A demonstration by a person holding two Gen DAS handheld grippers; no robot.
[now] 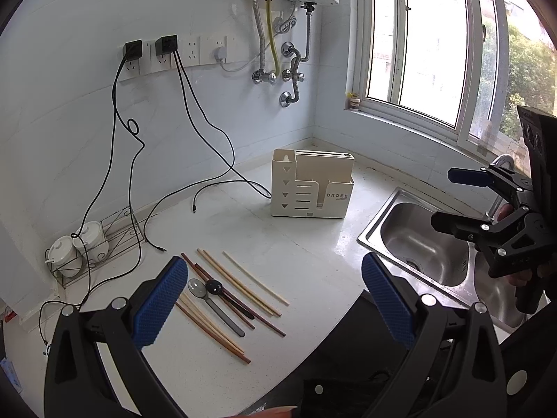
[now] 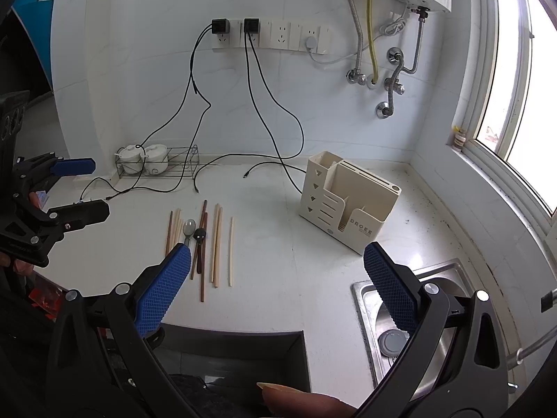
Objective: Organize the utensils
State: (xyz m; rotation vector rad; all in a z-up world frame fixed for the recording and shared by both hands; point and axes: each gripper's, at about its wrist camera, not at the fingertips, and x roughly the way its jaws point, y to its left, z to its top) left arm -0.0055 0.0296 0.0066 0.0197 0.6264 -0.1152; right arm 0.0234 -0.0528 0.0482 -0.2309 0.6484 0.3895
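Nothing had yet been put away. The left gripper (image 1: 273,299) was held with its jaws spread wide and nothing between them; the right gripper (image 2: 276,291) was likewise wide open and empty. Both were held above the white countertop (image 1: 306,254), clear of every utensil.

The utensils were laid out in a loose row on the counter. Seen from the left wrist, the chopsticks (image 1: 240,285) lay just ahead of the jaws, toward the left finger, with a metal spoon (image 1: 196,287) and a dark spoon (image 1: 214,286) among them, partly hidden behind that finger's blue pad. A single pale chopstick (image 2: 230,250) lay a little apart from the rest, roughly midway between the right gripper's fingers. The cream utensil holder (image 1: 310,188) stood upright well beyond the left jaws and ahead of the right finger of the right gripper, its compartments apparently empty, though their floors could not be seen. A steel sink (image 1: 417,240) lay under and beyond the right finger in both views.

The step in hand was judged to be the approach to a first pick. A descent to the counter would be called for, with the jaws narrowed over one thin piece; the isolated chopstick seemed the easiest. The overlapping sticks and spoons could be disturbed by a careless closure.
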